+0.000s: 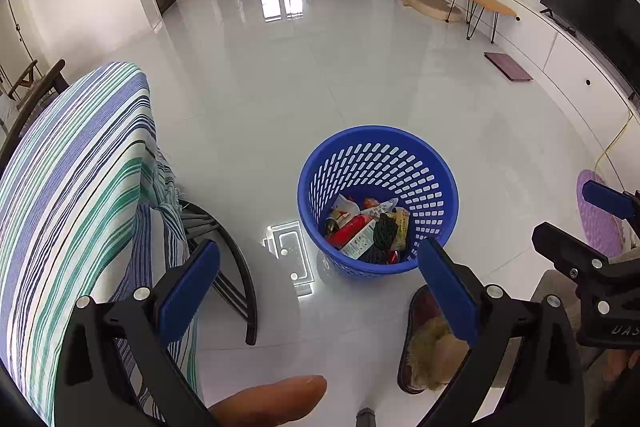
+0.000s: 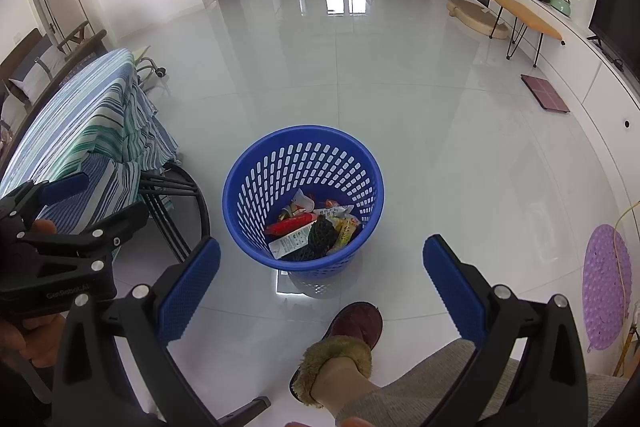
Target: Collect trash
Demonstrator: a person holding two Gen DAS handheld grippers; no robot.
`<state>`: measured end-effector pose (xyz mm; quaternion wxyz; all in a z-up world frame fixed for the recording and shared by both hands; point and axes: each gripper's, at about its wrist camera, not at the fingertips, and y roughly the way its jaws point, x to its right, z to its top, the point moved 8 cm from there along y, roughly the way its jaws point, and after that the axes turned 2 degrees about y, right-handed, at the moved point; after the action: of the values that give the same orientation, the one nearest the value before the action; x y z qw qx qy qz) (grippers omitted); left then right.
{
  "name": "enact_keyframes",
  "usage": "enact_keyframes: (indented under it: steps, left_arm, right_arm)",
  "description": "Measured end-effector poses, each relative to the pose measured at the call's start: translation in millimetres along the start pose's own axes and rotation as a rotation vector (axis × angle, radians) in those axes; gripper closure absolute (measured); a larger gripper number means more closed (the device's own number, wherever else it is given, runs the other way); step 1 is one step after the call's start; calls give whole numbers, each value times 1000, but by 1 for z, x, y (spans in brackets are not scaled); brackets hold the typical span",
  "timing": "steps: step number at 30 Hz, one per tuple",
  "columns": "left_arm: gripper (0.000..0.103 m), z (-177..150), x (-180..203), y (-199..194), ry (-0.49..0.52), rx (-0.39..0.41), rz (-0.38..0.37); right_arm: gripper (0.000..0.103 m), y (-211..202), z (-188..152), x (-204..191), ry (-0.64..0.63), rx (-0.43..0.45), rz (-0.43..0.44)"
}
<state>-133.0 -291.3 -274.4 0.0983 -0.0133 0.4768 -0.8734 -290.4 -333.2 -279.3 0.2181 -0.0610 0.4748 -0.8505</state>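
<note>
Blue perforated plastic basket (image 2: 303, 199) at frame centre on glossy tile floor (image 2: 400, 115), wrappers and packets (image 2: 312, 231) heaped inside. Left gripper (image 1: 320, 281) and right gripper (image 2: 322, 267) hover above, jaws spread, empty, apparently after drop.

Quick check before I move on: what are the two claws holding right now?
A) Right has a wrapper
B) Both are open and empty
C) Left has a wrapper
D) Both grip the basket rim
B: the left claw and right claw both gape open with nothing between them, while the trash lies inside the blue basket.
</note>
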Motion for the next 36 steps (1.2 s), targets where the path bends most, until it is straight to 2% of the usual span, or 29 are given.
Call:
enact_keyframes:
  steps: [36]
  left_arm:
    - [5,-1,10,-3,15,-3,-8]
  right_arm:
    - [5,0,-3,2,0,-4,-7]
